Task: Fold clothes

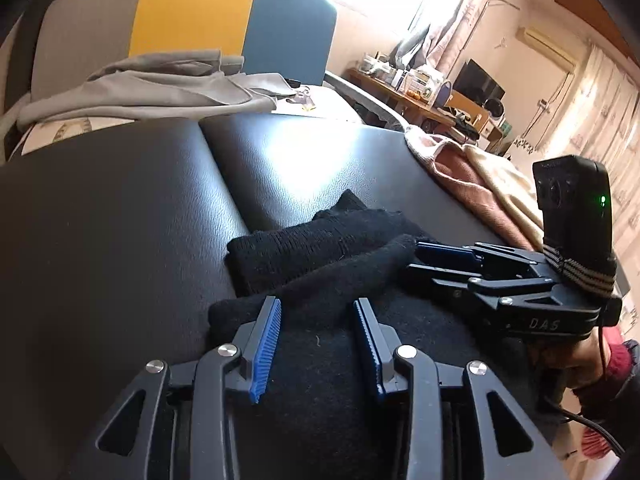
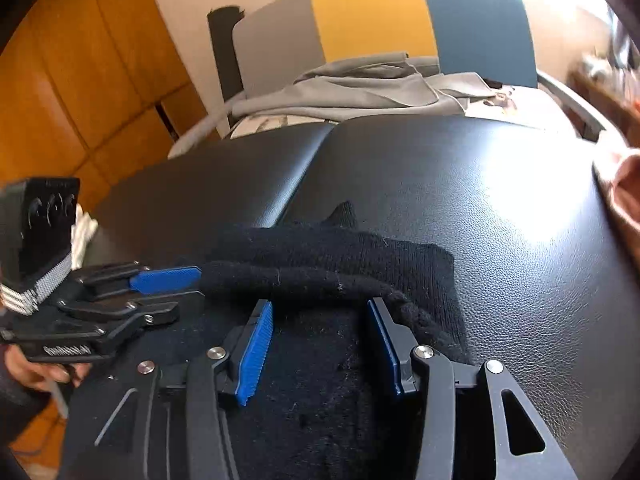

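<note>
A black knit garment [image 1: 304, 248] [image 2: 360, 256] lies partly folded on a black leather surface [image 1: 120, 220] [image 2: 500, 220], with a sleeve laid across its near part. My left gripper [image 1: 317, 301] hovers over the garment's near left part with its blue pads [image 1: 266, 344] apart; cloth lies under them, not pinched. My right gripper [image 2: 320, 303] stands open over the near right part, and the folded sleeve runs just past its tips. Each gripper shows in the other's view, the right gripper [image 1: 414, 257] at the garment's right edge, the left gripper [image 2: 192, 290] at its left edge.
A crumpled grey garment [image 1: 152, 88] [image 2: 360, 88] lies at the far end, in front of a grey, yellow and blue backrest [image 1: 192, 12]. A pink and cream blanket [image 1: 480, 176] hangs off the right side. A cluttered desk [image 1: 420, 84] stands beyond it; an orange wooden wardrobe [image 2: 80, 80] stands on the left.
</note>
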The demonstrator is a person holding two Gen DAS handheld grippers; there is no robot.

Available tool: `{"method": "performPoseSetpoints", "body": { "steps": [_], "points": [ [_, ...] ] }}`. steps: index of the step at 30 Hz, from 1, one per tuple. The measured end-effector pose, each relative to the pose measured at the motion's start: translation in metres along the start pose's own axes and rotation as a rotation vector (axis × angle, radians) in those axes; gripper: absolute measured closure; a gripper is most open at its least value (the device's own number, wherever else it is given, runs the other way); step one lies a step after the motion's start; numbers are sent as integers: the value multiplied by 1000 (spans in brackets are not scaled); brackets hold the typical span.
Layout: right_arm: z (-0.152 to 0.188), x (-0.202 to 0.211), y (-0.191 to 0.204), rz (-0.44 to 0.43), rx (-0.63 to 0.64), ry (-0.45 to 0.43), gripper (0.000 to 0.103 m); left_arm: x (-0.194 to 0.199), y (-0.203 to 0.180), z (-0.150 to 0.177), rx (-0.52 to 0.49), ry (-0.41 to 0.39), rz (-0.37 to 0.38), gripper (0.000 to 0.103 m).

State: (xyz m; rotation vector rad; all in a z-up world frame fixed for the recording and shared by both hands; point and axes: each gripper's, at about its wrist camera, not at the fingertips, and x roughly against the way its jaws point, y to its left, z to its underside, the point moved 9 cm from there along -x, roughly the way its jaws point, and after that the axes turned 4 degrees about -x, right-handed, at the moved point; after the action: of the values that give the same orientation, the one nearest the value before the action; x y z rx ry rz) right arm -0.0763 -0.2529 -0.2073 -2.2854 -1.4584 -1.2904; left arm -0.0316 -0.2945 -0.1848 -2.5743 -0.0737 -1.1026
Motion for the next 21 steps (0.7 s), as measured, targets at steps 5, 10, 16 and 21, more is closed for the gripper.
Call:
{"method": "performPoseSetpoints", "body": {
  "steps": [5, 10, 16, 21],
  "points": [
    [-5, 5, -5, -58, -50, 6, 54, 37, -2, -5, 3, -62, -59, 63],
    [-3, 58, 5, -102, -5, -11, 54, 79, -22, 5, -32, -127, -58, 62],
    [42, 113, 45, -158, 174, 67, 54, 76, -63, 33, -130, -85, -35, 62],
    [107, 118, 51, -133, 226, 194, 54, 47, -72, 59, -143, -8, -58, 59]
  ]
}}
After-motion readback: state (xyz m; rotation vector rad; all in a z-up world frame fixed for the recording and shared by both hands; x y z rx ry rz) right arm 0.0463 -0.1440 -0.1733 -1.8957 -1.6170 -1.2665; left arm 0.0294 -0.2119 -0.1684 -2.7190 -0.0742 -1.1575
